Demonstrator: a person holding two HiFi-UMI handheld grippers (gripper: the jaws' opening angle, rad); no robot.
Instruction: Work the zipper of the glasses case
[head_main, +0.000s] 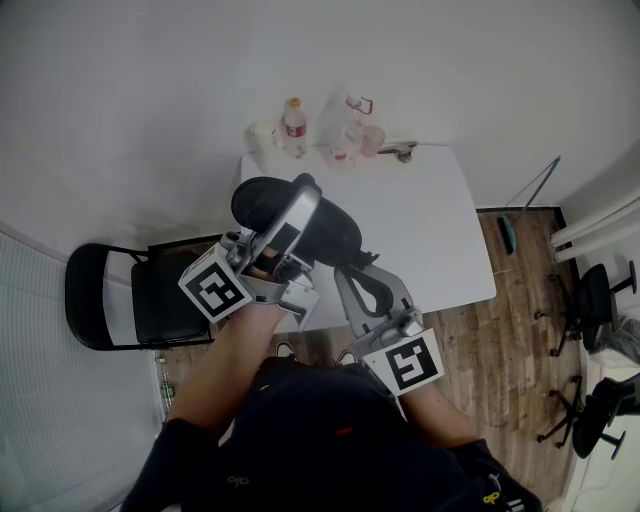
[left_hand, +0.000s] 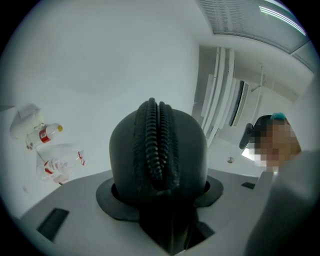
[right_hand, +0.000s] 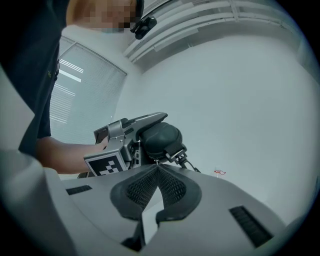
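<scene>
- From where I stand the job looks barely begun. The zipper teeth (left_hand: 156, 140) on the end of the glasses case (left_hand: 187, 150) nearest the left gripper lie meshed, with no gap showing. How the zip stands further round the case I cannot tell.
- What seems done is the set-up: the case is gripped and the pull looks taken. By my reckoning the whole draw along the track is left to do.
- The left gripper (left_hand: 159, 197) stands fairly wide, its dark pads pressed on either side of the case. The case sits right between its jaws, seam turned back toward the gripper, and is held up off the table.
- The right gripper (right_hand: 157, 167) is closed right down, tips together just under the case's other end. A small pale zipper pull (right_hand: 156, 161) hangs from the case straight into those tips. I judge it pinched there, though it is tiny.
- Just beside those tips a black strap (right_hand: 176, 150) with a clip juts from the same end, outside the jaws.
- Beyond both grippers lies the white table (head_main: 440, 240), apart from the case, with bottles (head_main: 293, 125) at its far edge. A black chair (head_main: 150, 300) stands out past the left gripper's outer side.
</scene>
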